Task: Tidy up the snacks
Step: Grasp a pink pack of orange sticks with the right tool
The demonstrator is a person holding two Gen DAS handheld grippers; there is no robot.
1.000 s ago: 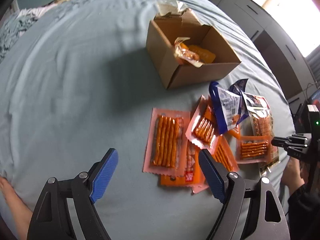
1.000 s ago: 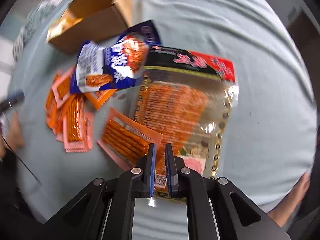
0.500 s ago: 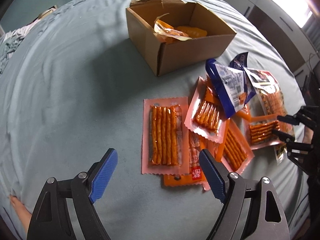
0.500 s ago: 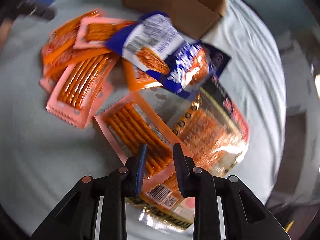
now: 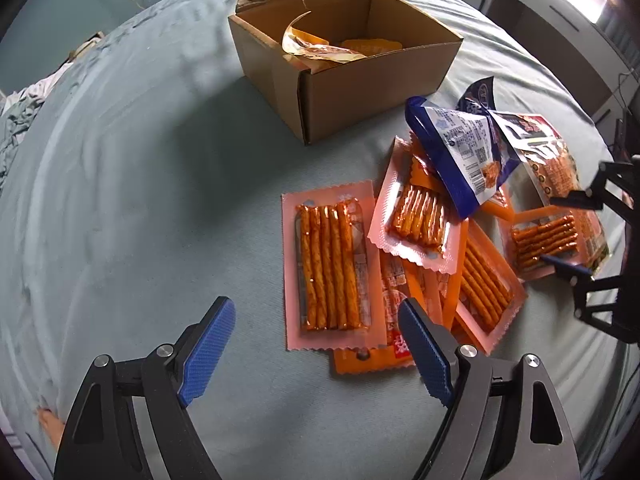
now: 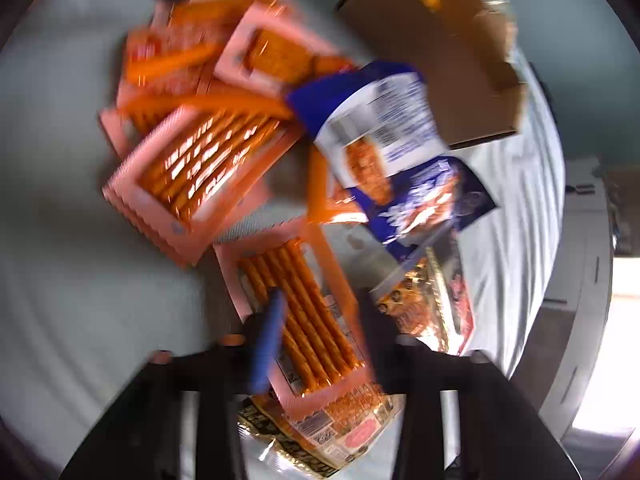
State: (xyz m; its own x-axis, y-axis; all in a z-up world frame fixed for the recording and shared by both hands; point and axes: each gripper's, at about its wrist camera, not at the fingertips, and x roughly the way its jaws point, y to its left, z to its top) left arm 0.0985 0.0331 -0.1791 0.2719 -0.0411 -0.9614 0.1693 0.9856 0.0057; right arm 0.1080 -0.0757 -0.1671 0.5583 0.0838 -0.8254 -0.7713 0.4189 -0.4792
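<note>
The right hand-held gripper (image 6: pixel 316 332) has its jaws spread wide to either side of a pink packet of orange sticks (image 6: pixel 300 316), which lies on top of a large clear bag (image 6: pixel 404 344) at the near edge of the pile; the straddling pose suggests it is lining up to pinch that packet across its width, though the blur in the right wrist view hides whether the pads touch the film yet. The left hand-held gripper (image 5: pixel 316 344) is wide open too and holds nothing, poised low over the bed (image 5: pixel 140 200) just short of another long pink packet (image 5: pixel 330 268) that lies flat and apart enough from its neighbours to be an easy next pick. The rest of the snacks sit in a loose overlapping heap: a smaller pink packet (image 5: pixel 416 220) leans on orange ones, and a blue-and-white bag (image 5: pixel 460 152) rests over the far side. Beyond the heap stands the open cardboard box (image 5: pixel 360 80), flaps up, with a few wrappers already inside, so it reads as the place the snacks are meant to go. Most packets are not yet boxed.
</note>
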